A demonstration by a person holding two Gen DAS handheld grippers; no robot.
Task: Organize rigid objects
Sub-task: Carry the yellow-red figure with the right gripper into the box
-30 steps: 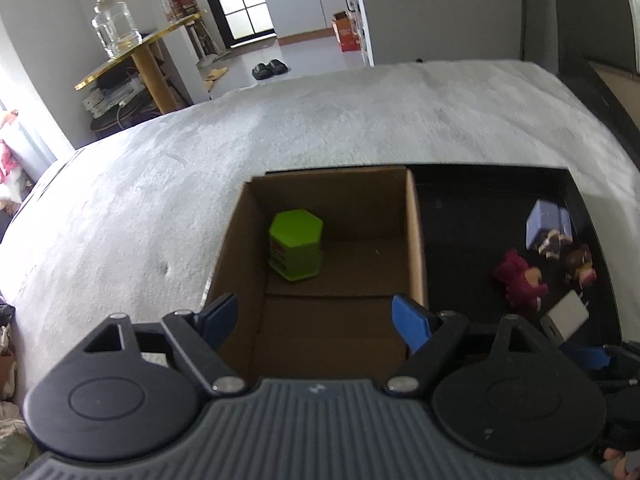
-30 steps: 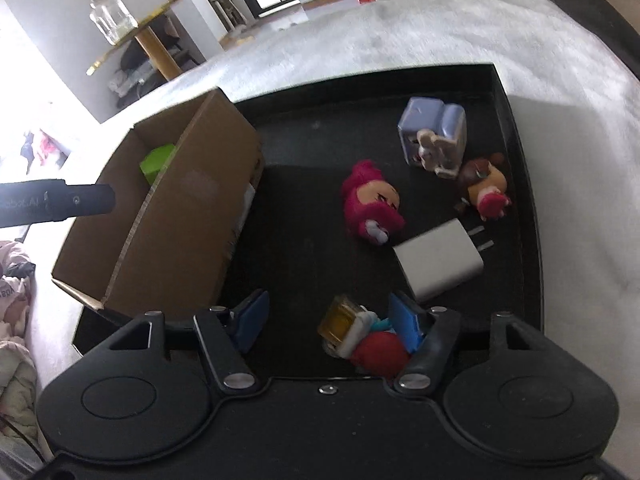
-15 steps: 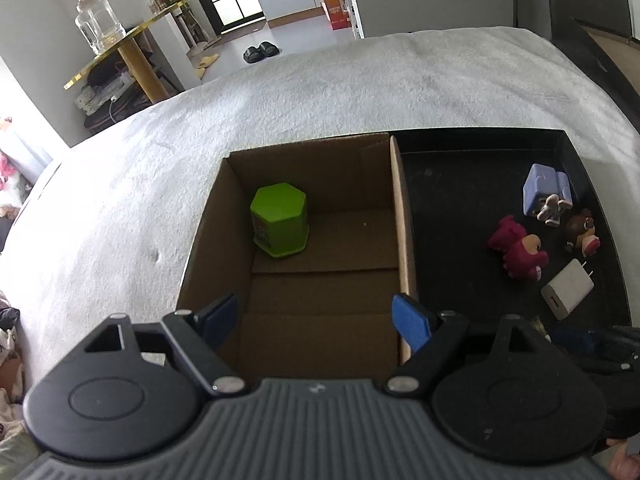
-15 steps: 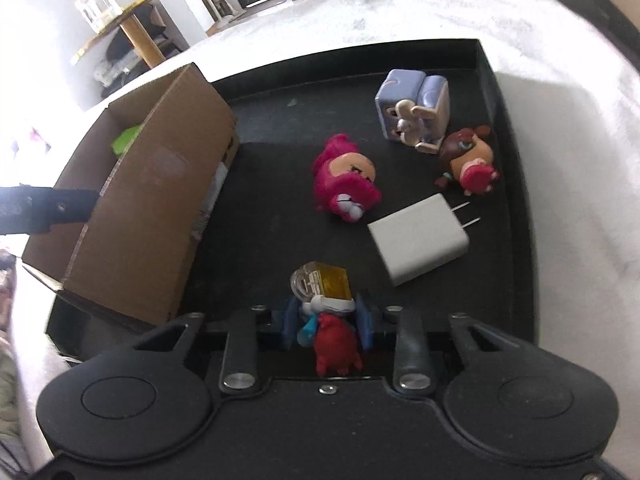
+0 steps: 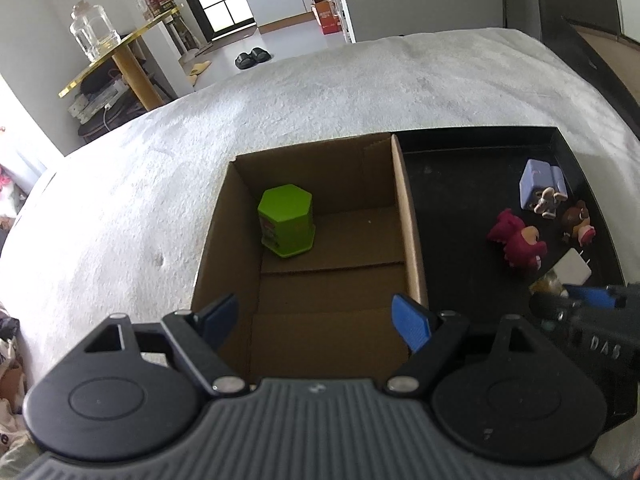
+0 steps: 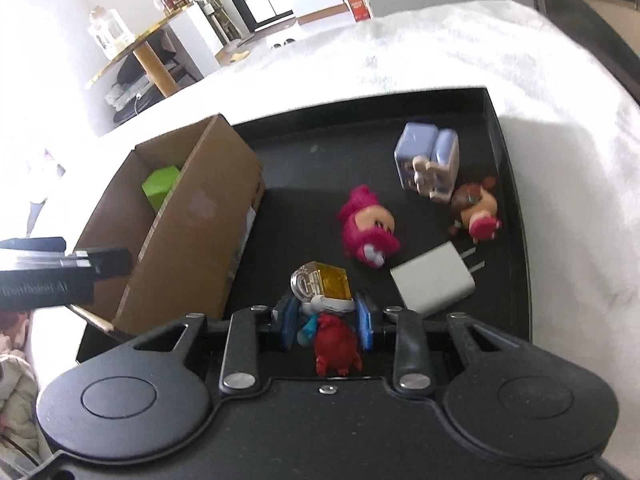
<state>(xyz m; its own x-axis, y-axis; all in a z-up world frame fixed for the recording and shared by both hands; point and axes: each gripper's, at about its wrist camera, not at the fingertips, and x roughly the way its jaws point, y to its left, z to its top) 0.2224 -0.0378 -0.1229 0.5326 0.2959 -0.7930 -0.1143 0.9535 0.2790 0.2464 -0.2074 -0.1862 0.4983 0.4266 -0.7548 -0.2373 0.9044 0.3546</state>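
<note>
The red figure (image 6: 334, 346) is clamped in the right gripper (image 6: 325, 322); carrying toward the cardboard box (image 6: 192, 232) at ten o'clock is called for. The left gripper (image 5: 316, 318) is held apart, empty.

1. I see a bed (image 5: 320, 92) covered by a pale grey, fuzzy blanket; it carries everything in front of me.
2. A shallow black tray (image 6: 516, 208) lies directly on the blanket, toward the right in the left wrist view.
3. An open cardboard box (image 5: 408, 216) sits just beside the tray's open floor on the left; from the right wrist view its base appears to stand inside the tray's left part.
4. The blanket around the tray and box looks bare, with a small dimple (image 5: 161, 260) left of the box.
</note>
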